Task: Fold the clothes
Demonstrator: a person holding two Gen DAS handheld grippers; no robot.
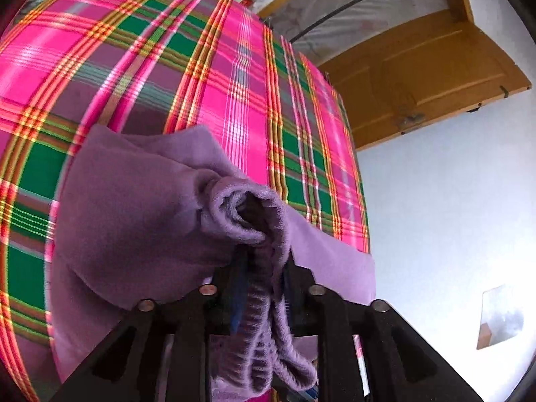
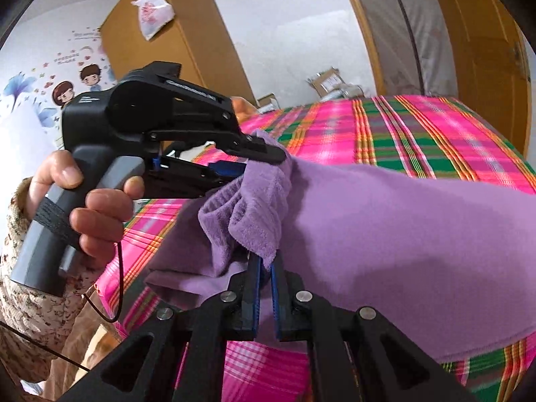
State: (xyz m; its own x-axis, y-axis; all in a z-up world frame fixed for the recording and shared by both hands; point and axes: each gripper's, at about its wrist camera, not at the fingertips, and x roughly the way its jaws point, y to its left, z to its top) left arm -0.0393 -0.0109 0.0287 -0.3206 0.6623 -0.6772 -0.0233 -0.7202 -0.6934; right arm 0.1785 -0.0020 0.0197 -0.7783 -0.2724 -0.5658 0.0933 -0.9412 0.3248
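While both the left gripper (image 1: 263, 254) and right gripper (image 2: 264, 268) were clamped on bunched edges of the purple fleece garment (image 2: 385, 221) over the plaid-covered bed (image 2: 435, 134), it looked soft, light, limp — best pinched at hems or corners.

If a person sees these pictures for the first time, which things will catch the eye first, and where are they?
First comes the bright pink and green plaid cover that fills the background across the bed. On it lies the purple fleece garment, bunched in front of both cameras. The left tongs and the right tongs are both shut on its edge, close to each other.
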